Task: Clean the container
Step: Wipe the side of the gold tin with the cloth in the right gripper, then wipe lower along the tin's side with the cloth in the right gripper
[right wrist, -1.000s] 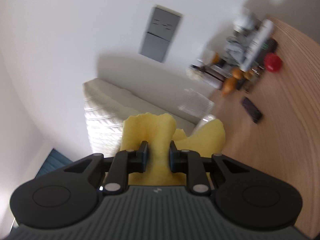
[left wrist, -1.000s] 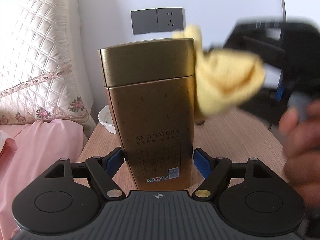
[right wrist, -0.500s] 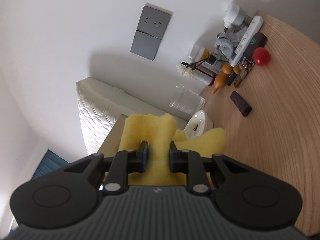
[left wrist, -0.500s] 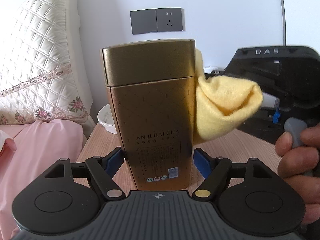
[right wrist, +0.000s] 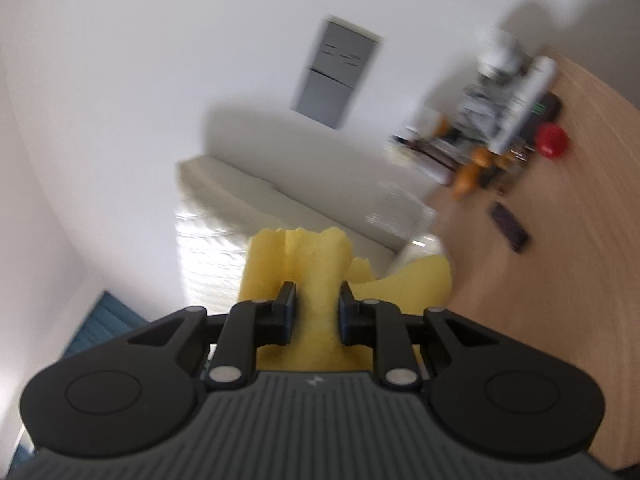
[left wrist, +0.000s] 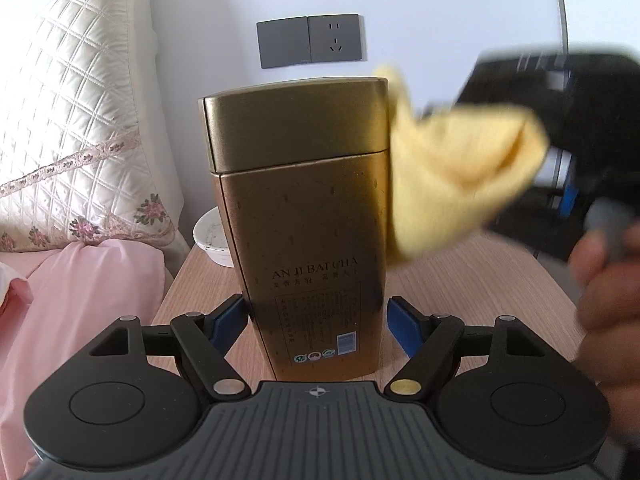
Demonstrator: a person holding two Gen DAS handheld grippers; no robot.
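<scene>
The gold tea container [left wrist: 298, 216] stands upright on the wooden bedside table [left wrist: 480, 272], with its lid on, between the two blue pads of the left gripper [left wrist: 316, 320]. The left pad seems to touch the lower side of the container; on the right side a thin gap shows between pad and metal, so I cannot tell if the jaws really clamp it or only frame it.

The right gripper [right wrist: 316, 312] has its jaws closed on a yellow cloth [right wrist: 320, 280]. In the left wrist view this cloth [left wrist: 452, 176] is at the right side of the container, near the lid and the upper body — it looks to be in contact with the edge there, but the cloth is blurred, so the exact contact is not sure. The person's hand [left wrist: 608, 280] that holds the right gripper is visible at the right edge, also blurred.

In my judgement the task is in its middle part: the wiping of the right side is going on. No dirt or marks are visible on the gold surface, so I cannot say how much is already clean. What probably remains — the front face, the left side, the top of the lid, and the back, which is hidden from both cameras. A white bowl [left wrist: 212, 236] stands behind the container, near the quilted pillow [left wrist: 76, 128].
</scene>
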